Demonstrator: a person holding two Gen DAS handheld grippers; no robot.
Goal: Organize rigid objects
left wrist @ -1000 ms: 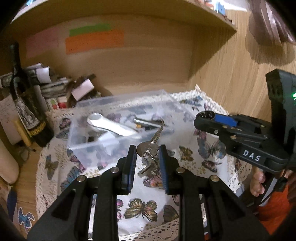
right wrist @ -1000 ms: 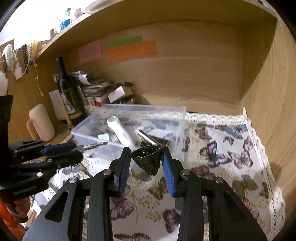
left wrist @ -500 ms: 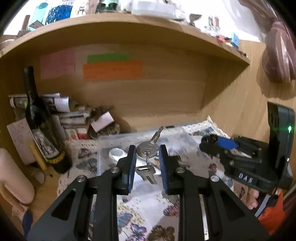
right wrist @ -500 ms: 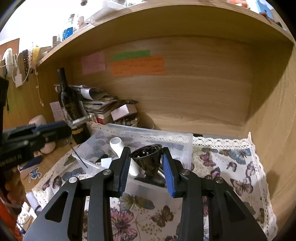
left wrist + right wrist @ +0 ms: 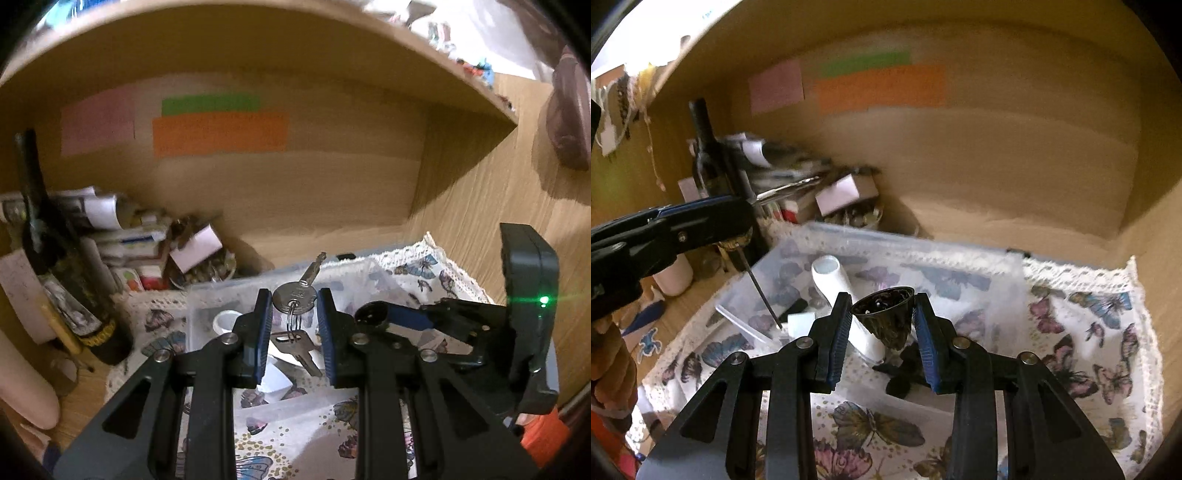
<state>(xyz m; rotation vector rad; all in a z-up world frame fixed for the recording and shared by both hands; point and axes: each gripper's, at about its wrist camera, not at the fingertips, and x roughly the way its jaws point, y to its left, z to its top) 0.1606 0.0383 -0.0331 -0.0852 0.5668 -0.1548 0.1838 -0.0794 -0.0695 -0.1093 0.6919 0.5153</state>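
1. Metal keys (image 5: 294, 300) on a ring sit pinched by the round head between the closed-in blue pads of the left gripper (image 5: 294, 314), held in the air above the clear plastic bin (image 5: 960, 254); a second key dangles below.
2. Dark, shiny bell-shaped cup (image 5: 884, 314) is clamped mouth-up in the right gripper (image 5: 882, 321), also over the bin.
3. Inside the bin lies a white tube (image 5: 838, 284); other contents are blurred.
4. Butterfly-print cloth (image 5: 1089, 314) with lace edging covers the wooden shelf surface.
5. Far left stand a dark wine bottle (image 5: 55, 258) and cluttered papers, hard to make out; coloured notes (image 5: 218, 129) hang on the back wall.
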